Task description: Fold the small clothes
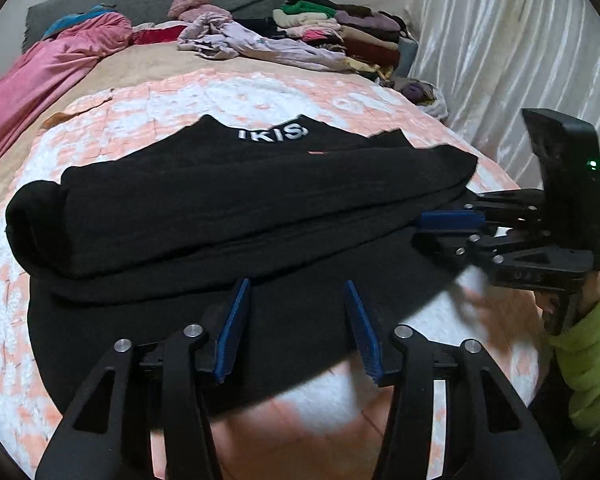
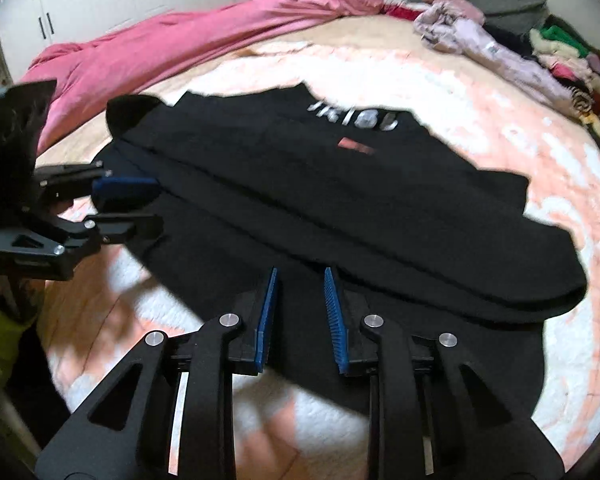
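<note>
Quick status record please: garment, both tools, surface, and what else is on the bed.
garment: black top, partly folded, white lettering near collar
left tool: open, over the near hem, gripping nothing
right tool: open, over the near hem, gripping nothing
surface: peach and white quilt
background: pink duvet, stacked folded clothes, lilac garment

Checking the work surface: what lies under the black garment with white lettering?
The black garment with white lettering lies on a pink-and-white quilted blanket that shows all around it. Anything directly beneath the cloth is covered.
</note>
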`<state>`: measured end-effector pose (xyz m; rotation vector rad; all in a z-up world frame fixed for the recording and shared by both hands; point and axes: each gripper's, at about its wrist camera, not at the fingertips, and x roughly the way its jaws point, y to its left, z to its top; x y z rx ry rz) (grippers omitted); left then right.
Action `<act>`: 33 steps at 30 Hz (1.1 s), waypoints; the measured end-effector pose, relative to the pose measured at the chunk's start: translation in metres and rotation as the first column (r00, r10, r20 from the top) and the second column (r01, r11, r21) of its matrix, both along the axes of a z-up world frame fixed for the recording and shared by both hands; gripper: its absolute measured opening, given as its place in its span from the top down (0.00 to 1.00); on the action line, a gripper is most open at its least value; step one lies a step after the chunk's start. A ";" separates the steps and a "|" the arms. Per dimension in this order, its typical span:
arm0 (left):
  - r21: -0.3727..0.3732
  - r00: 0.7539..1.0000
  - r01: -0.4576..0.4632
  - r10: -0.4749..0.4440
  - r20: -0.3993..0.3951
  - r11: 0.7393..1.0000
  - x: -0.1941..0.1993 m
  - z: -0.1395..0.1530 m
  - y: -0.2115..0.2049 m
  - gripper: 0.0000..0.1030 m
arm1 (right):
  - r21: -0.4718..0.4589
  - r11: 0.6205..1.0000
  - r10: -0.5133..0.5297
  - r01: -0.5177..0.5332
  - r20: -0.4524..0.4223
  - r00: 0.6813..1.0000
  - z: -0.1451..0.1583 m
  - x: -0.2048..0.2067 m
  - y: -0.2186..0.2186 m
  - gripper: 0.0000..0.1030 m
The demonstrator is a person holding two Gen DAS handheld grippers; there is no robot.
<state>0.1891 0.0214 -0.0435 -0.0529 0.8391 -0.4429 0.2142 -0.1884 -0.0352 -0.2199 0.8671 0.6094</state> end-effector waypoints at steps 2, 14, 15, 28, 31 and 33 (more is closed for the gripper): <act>0.000 1.000 -0.008 0.008 0.022 1.000 0.002 0.003 0.000 0.56 | 0.001 1.000 -0.019 0.019 0.024 1.000 0.003 0.007 -0.001 0.84; 0.075 0.977 -0.186 0.176 0.121 0.980 0.066 0.021 0.038 0.51 | 0.092 0.972 -0.229 0.218 0.129 0.965 0.019 0.069 -0.033 0.72; 0.079 0.973 -0.208 0.198 0.120 0.975 0.069 0.020 0.043 0.51 | 0.111 0.964 -0.256 0.243 0.122 0.959 0.018 0.074 -0.039 0.72; -0.037 0.915 -0.385 0.387 0.113 0.922 0.067 0.030 0.100 0.38 | 0.117 0.899 -0.435 0.422 0.124 0.892 0.016 0.090 -0.086 0.56; -0.053 0.906 -0.411 0.414 0.087 0.910 0.070 0.027 0.112 0.38 | 0.098 0.892 -0.450 0.441 0.115 0.885 0.015 0.095 -0.096 0.54; -0.053 0.907 -0.413 0.416 0.070 0.909 0.074 0.023 0.115 0.38 | 0.078 0.893 -0.449 0.442 0.103 0.888 0.011 0.102 -0.099 0.54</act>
